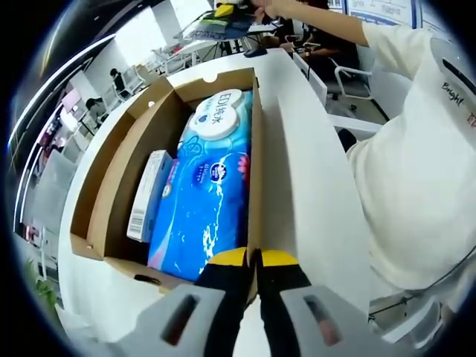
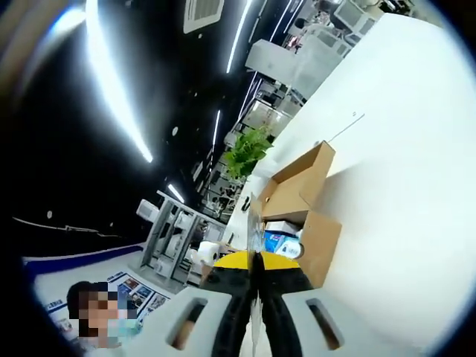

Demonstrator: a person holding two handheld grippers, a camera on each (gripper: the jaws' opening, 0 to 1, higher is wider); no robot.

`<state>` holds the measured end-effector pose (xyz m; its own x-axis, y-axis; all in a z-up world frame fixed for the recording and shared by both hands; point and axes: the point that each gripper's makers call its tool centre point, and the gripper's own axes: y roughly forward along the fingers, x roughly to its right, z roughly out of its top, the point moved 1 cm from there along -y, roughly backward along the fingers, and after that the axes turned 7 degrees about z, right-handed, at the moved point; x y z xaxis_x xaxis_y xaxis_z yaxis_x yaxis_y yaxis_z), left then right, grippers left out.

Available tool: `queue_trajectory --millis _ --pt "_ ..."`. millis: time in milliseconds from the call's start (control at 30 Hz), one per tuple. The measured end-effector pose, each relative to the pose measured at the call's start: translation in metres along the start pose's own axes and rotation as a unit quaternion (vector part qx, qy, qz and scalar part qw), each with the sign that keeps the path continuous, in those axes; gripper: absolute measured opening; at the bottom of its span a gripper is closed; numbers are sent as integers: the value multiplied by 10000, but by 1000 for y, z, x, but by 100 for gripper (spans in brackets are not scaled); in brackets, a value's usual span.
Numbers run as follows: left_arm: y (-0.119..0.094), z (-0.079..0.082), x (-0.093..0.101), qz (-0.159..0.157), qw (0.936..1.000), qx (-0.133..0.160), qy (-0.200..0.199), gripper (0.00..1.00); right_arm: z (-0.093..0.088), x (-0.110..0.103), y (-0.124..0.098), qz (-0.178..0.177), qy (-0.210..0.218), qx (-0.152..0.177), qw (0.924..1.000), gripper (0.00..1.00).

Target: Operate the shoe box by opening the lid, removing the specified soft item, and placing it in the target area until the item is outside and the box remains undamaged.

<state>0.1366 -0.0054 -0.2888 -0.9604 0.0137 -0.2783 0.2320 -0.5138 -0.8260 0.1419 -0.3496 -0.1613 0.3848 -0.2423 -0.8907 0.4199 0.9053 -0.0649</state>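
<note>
On the white surface [image 1: 312,149] sits one open cardboard shoe box [image 1: 119,178] holding two things: a blue wet-wipes pack [image 1: 204,193] with unreadable print and a small white carton [image 1: 146,195]. Left gripper [image 1: 253,262] pinches the box wall; right gripper [image 2: 255,262] closes on thin edge.

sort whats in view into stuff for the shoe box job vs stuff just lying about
For the job:
- shoe box, lid open
- blue wet wipes pack inside it, probably the soft item
- left gripper, jaws together on the box wall
- right gripper, jaws together
- white table

Lying about:
- small white carton in the box
- green plant
- office chair
</note>
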Motion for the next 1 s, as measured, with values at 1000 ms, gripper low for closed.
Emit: queue_trajectory --millis 1000 --pt "0 1 3 23 10000 37 -5 4 -25 46 5 -693 20 -290 9972 0"
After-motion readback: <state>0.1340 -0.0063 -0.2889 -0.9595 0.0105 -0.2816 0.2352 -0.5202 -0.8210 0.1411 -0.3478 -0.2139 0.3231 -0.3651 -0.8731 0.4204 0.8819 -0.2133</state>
